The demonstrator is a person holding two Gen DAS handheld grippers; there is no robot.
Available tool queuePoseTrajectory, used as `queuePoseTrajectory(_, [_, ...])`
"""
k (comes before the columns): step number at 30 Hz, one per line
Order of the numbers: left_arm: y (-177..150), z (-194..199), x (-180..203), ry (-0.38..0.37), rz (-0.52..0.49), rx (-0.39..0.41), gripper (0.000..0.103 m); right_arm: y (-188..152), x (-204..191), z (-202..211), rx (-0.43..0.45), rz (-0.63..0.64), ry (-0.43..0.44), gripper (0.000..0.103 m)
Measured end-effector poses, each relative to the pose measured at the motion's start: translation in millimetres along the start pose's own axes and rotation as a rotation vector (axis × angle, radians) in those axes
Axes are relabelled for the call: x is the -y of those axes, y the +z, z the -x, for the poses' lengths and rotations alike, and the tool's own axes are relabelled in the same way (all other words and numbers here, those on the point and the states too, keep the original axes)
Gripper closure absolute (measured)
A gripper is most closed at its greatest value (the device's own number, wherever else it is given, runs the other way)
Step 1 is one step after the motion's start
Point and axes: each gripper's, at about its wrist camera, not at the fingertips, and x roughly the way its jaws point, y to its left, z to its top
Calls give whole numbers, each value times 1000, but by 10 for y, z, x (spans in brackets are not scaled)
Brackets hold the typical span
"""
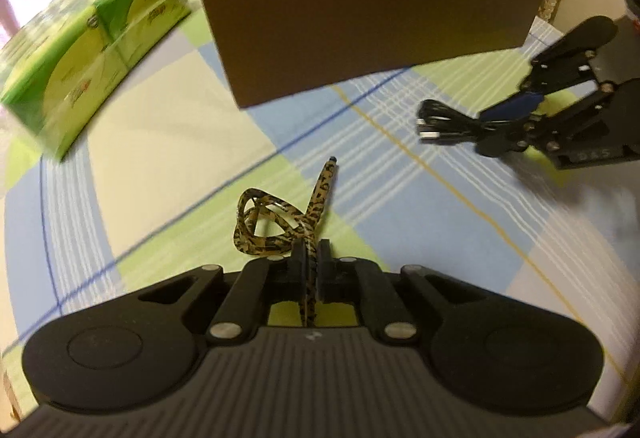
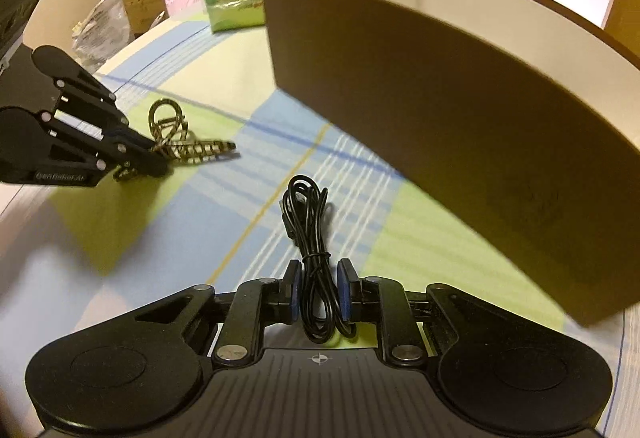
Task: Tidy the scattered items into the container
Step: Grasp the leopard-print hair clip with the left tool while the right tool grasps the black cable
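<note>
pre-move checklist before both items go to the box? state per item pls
1. Left gripper shut on the leopard-print cord: ok.
2. Right gripper on the black cable bundle: bundle sits between the fingers, firm pinch: cannot tell.
3. Brown box open on top: ok.
4. Room inside the box: white inner wall shows, floor hidden: cannot tell.
5. Path across the checked tablecloth to the box free of things: ok.
6. Green tissue pack apart from the box: ok.

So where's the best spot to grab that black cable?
Grip the black cable around its tied middle, coming from above with the fingers either side. The tie bunches every loop there, so nothing dangles. The right tool straddles it just there.
</note>
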Motion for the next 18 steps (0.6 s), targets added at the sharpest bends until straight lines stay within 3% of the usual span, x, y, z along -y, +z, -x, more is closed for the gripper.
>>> queuePoseTrajectory(1, [-5, -10, -11, 11, 6, -3, 94, -21, -21, 21, -2, 1, 0, 55])
queuePoseTrajectory(2, [-4, -17, -8, 19, 12, -5, 94, -40, -41, 30, 3, 0, -9, 27])
queuePoseTrajectory(7, [38, -26, 18, 42, 52, 4, 94, -21, -83, -26, 35, -9, -37, 26])
queuePoseTrajectory(8, [31, -14, 38, 49, 53, 8, 94, -18, -80, -45, 39, -10, -37, 29])
queuePoseTrajectory(12, [26, -56, 65, 58, 49, 24, 94, 15, -94, -81, 68, 0, -32, 55])
queuePoseTrajectory(14, [25, -57, 62, 55, 53, 26, 95, 28, -119, -81, 78, 10, -32, 77])
queuePoseTrajectory(18, [27, -40, 98, 54, 50, 22, 99, 1, -191, -49, 73, 13, -40, 81])
